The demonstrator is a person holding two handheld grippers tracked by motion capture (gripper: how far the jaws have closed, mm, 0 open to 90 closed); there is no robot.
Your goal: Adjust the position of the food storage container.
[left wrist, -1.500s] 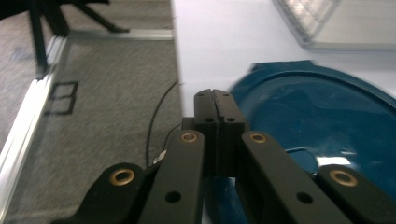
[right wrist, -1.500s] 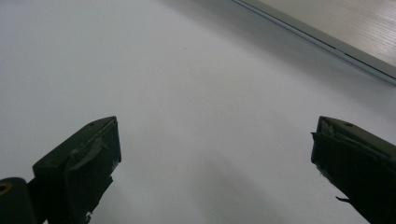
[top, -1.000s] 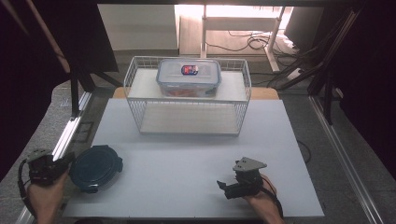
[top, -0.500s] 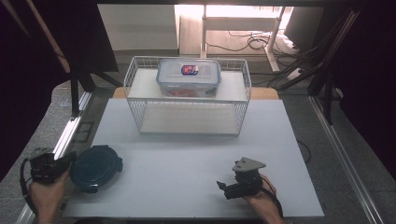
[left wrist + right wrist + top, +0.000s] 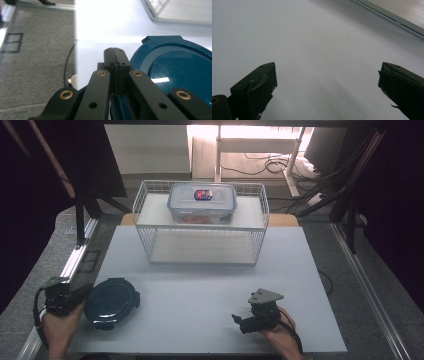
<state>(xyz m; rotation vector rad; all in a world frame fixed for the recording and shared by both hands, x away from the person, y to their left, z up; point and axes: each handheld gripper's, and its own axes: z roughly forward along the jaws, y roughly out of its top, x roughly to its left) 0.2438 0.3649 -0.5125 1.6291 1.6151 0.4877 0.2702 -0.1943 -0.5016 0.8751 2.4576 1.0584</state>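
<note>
A dark blue round lid point(image 5: 111, 302) lies flat on the white table top point(image 5: 200, 290) near its front left corner. Just left of it, a hand holds my left gripper point(image 5: 75, 292). In the left gripper view its jaws point(image 5: 115, 51) are pressed together with nothing between them, and the lid point(image 5: 175, 72) sits close on their right. My right gripper point(image 5: 239, 322) rests low over the table at the front right, pointing left. There its jaws point(image 5: 327, 75) stand wide apart over bare white surface.
A white wire basket point(image 5: 200, 245) stands at the back middle of the table. A clear lidded food box point(image 5: 201, 202) sits on its upper shelf. Grey carpet point(image 5: 32, 62) and a cable lie beyond the table's left edge.
The left gripper has shifted slightly toward the blue lid. The right gripper has kept still.
</note>
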